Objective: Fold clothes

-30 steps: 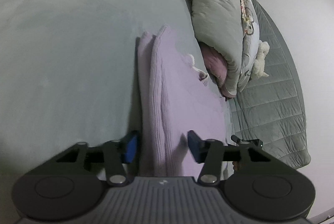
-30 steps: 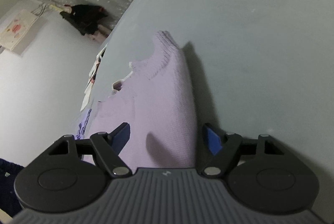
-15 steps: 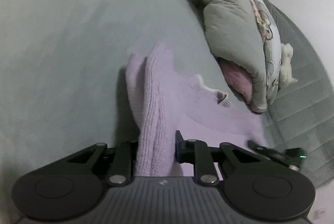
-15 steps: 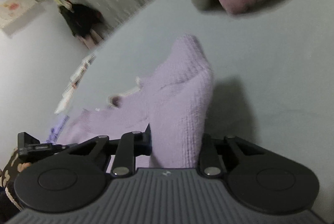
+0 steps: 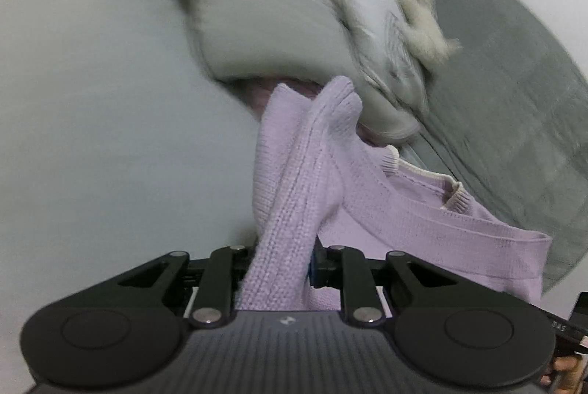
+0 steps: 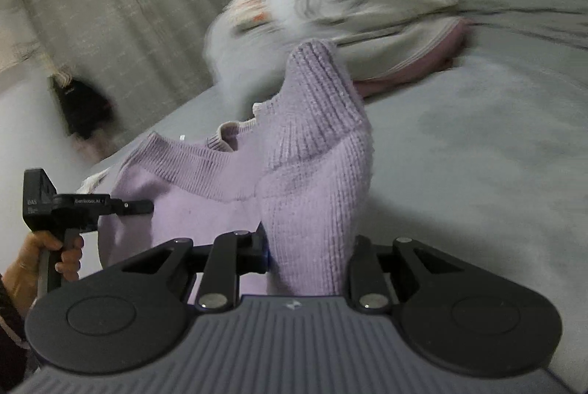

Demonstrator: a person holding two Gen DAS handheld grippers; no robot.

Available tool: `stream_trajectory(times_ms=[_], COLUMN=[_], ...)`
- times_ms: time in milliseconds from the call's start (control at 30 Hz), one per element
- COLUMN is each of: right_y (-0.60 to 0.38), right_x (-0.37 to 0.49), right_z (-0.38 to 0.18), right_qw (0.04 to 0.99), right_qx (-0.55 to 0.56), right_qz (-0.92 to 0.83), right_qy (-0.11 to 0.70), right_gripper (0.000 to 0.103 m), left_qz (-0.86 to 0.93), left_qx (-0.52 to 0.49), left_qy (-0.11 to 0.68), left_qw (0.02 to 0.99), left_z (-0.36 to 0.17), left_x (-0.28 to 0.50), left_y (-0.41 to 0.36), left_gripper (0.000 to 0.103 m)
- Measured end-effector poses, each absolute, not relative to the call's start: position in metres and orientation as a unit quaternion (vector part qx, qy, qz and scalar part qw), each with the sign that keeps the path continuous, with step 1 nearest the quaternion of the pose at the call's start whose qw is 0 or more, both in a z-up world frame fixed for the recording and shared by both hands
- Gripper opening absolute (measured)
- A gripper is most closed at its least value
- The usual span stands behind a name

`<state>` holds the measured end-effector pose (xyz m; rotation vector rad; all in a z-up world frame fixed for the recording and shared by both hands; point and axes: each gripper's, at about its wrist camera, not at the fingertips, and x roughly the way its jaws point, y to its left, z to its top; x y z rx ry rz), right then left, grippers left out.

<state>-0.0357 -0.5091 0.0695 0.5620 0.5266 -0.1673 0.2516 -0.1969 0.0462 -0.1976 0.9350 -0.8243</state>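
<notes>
A lilac knitted sweater (image 5: 422, 214) hangs lifted between both grippers above the pale grey bed sheet (image 5: 110, 122). My left gripper (image 5: 279, 261) is shut on a bunched fold of the knit, which rises in a peak ahead of its jaws. In the right wrist view my right gripper (image 6: 310, 254) is shut on another thick fold of the sweater (image 6: 316, 173). The white-trimmed neckline (image 6: 235, 133) sags between the two grips. The left gripper's handle (image 6: 55, 206) and the hand holding it show at the left of the right wrist view.
A rolled grey duvet with a pink lining (image 5: 264, 26), a patterned pillow (image 6: 323, 4) and a white plush toy (image 5: 422, 15) lie at the head of the bed. A darker grey quilted cover (image 5: 514, 82) drapes the bed's far side. Curtains (image 6: 128, 8) hang behind.
Both grippers closed on folds of the sweater lying flat on the bed, then rose and swung toward the pillows, lifting it off the sheet.
</notes>
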Motion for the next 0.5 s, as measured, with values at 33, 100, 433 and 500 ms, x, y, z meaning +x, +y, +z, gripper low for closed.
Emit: stream_trajectory(times_ms=[33,100,433,500], right_y=[-0.523,-0.551,-0.662,-0.676], right_x=[-0.050,-0.075,-0.153,-0.161], right_z=[0.070,0.067,0.039,0.028], right_qw=[0.922,0.917,0.893,0.889], right_qx=[0.274,0.277,0.283,0.285], right_qz=[-0.101,-0.136,-0.266,-0.283], right_qy=[0.255,0.254,0.226,0.222], right_gripper=[0.023,0.023,0.023,0.023], left_qz=[-0.399,-0.417,-0.482,-0.486], left_qx=[-0.083,-0.070,0.012,0.029], left_qy=[0.437,0.437,0.408,0.393], left_qw=[0.802,0.794,0.775,0.781], left_z=[0.043,0.038,0.027,0.027], left_x=[0.245,0.235,0.184,0.175], left_y=[-0.233,-0.279,-0.514,-0.550], left_gripper=[0.019,0.019,0.019,0.019])
